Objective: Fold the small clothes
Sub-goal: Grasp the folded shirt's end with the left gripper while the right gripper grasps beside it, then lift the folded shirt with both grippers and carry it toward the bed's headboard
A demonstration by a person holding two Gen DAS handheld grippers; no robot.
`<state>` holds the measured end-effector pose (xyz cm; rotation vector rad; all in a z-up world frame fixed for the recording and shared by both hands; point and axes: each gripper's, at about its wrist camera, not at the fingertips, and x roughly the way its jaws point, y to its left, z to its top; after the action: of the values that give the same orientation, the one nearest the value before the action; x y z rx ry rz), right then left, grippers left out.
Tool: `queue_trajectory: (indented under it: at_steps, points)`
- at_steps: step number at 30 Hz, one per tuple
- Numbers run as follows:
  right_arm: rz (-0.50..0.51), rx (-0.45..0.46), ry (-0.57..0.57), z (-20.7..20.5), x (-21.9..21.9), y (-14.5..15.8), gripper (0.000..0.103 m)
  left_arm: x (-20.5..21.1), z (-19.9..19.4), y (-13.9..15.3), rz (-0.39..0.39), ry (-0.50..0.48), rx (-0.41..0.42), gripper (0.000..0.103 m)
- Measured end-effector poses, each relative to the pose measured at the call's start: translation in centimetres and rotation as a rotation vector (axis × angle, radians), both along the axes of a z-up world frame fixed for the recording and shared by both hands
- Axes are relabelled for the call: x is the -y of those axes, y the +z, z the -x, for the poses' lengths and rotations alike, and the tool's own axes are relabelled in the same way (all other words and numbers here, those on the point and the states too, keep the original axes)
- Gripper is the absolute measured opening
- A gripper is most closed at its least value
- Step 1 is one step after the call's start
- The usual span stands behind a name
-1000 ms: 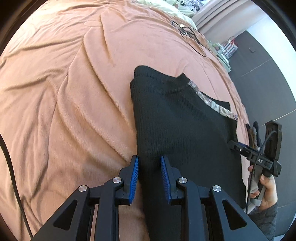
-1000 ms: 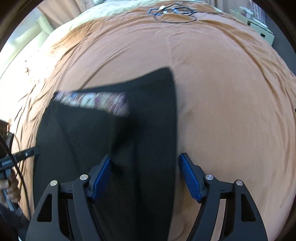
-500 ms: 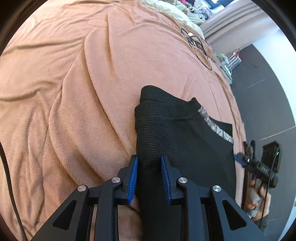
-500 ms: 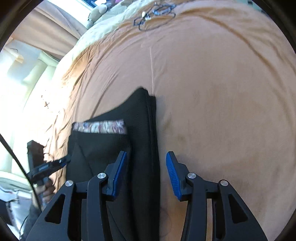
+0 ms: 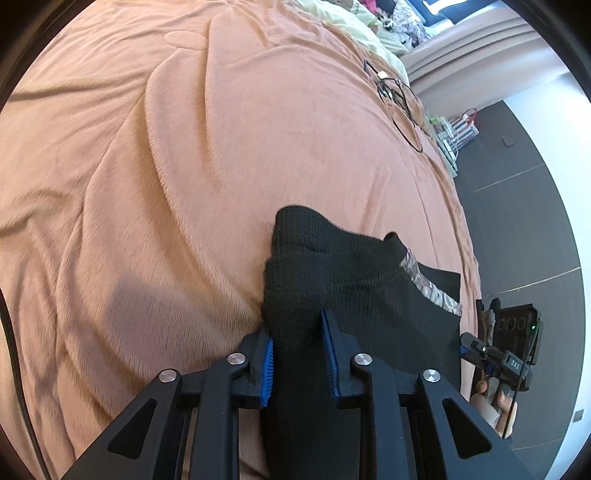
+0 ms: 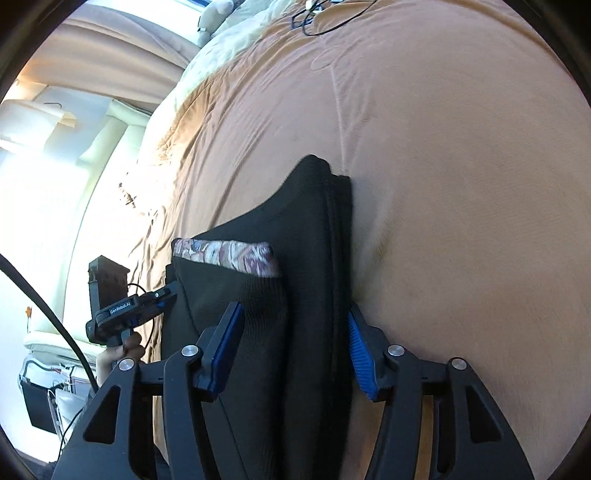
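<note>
A small black knit garment (image 5: 354, 291) with a patterned band (image 5: 432, 291) lies on the orange blanket (image 5: 184, 184), its left edge bunched up. My left gripper (image 5: 297, 354) is shut on that bunched edge. In the right wrist view the garment (image 6: 295, 295) runs between the blue pads, and its patterned band (image 6: 225, 254) shows at the left. My right gripper (image 6: 295, 347) straddles the garment's right edge with its jaws apart and not pressing the cloth. Each gripper shows in the other's view: the right one (image 5: 480, 350) and the left one (image 6: 162, 299).
A black cable (image 5: 399, 99) lies coiled on the blanket at the far side; it also shows in the right wrist view (image 6: 332, 18). Pale bedding (image 6: 221, 40) lies beyond it. The bed's edge and dark floor (image 5: 517, 221) are at the right.
My left gripper has pulled the garment's edge back toward me, bunching the cloth. My right gripper narrowed around the right edge, then opened wider again.
</note>
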<state>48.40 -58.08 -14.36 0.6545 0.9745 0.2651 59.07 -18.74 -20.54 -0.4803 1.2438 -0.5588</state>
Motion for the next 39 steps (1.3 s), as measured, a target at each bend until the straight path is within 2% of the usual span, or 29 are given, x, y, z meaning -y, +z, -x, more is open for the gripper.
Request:
queue_trajectory:
  at_steps: [4,5,6,8,12,19,24,29,39]
  points:
    - [0.027,0.012,0.030,-0.9,-0.9,-0.2,0.052,0.1,-0.9,-0.3,0.008,0.017,-0.017,0.020]
    - [0.042,0.019,0.034,-1.3,-1.4,-0.2,0.049,0.2,-1.0,-0.3,0.004,0.016,-0.013,0.019]
    - [0.063,0.025,0.036,-1.6,-1.9,-0.1,0.039,0.5,-1.0,-0.2,-0.006,0.015,-0.003,0.017]
    - [0.117,0.015,0.026,-2.1,-2.5,-0.1,0.026,0.8,-1.0,-0.1,-0.024,0.013,0.012,0.015]
    - [0.195,0.026,0.001,-1.2,-3.5,1.3,0.014,1.3,-0.6,0.7,-0.078,0.007,0.051,0.009]
    - [0.284,0.086,-0.034,1.1,-6.5,4.9,0.011,1.4,0.5,4.7,-0.104,-0.002,0.119,0.008]
    - [0.332,0.133,-0.057,4.1,-8.7,7.7,0.011,0.9,2.3,8.2,-0.089,-0.010,0.168,0.008]
    - [0.361,0.201,-0.065,8.5,-10.6,11.6,0.011,0.1,5.0,12.1,-0.065,-0.018,0.229,0.008]
    - [0.428,0.359,-0.038,20.0,-14.2,18.9,0.011,-3.0,11.4,20.6,-0.024,-0.010,0.355,0.007]
